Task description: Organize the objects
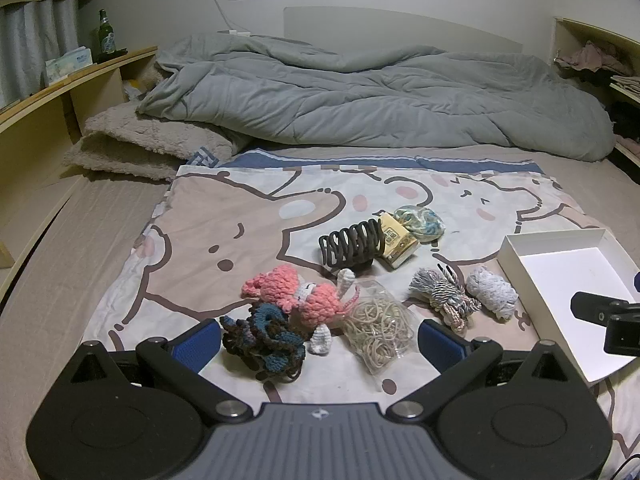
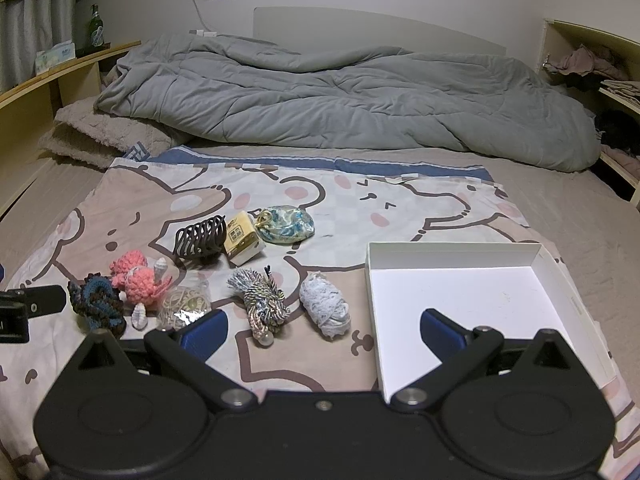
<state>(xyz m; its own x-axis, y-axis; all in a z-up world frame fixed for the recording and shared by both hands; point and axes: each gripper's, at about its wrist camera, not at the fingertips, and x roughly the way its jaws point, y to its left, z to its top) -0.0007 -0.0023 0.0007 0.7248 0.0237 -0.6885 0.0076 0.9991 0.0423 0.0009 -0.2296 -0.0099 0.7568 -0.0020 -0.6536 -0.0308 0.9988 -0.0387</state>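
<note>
Small objects lie on a cartoon-print cloth [image 1: 224, 216] on a bed: a pink crochet toy [image 1: 296, 292], a blue-brown crochet piece [image 1: 268, 338], a bag of rubber bands [image 1: 378, 328], a dark hair claw [image 1: 352, 242], a yellow tissue pack [image 1: 396, 240], a patterned pouch [image 1: 420, 220], a cord bundle [image 1: 444, 292] and a white lace roll [image 1: 492, 290]. An empty white box [image 2: 472, 292] sits to the right. My left gripper [image 1: 320, 340] is open over the crochet piece and rubber bands. My right gripper [image 2: 324, 332] is open, near the box's left wall.
A rumpled grey duvet [image 1: 360, 92] and a fuzzy beige blanket [image 1: 148, 144] fill the far bed. Wooden shelves run along the left [image 1: 60, 92] and right [image 1: 600, 40]. A green bottle [image 1: 106, 34] stands on the left shelf.
</note>
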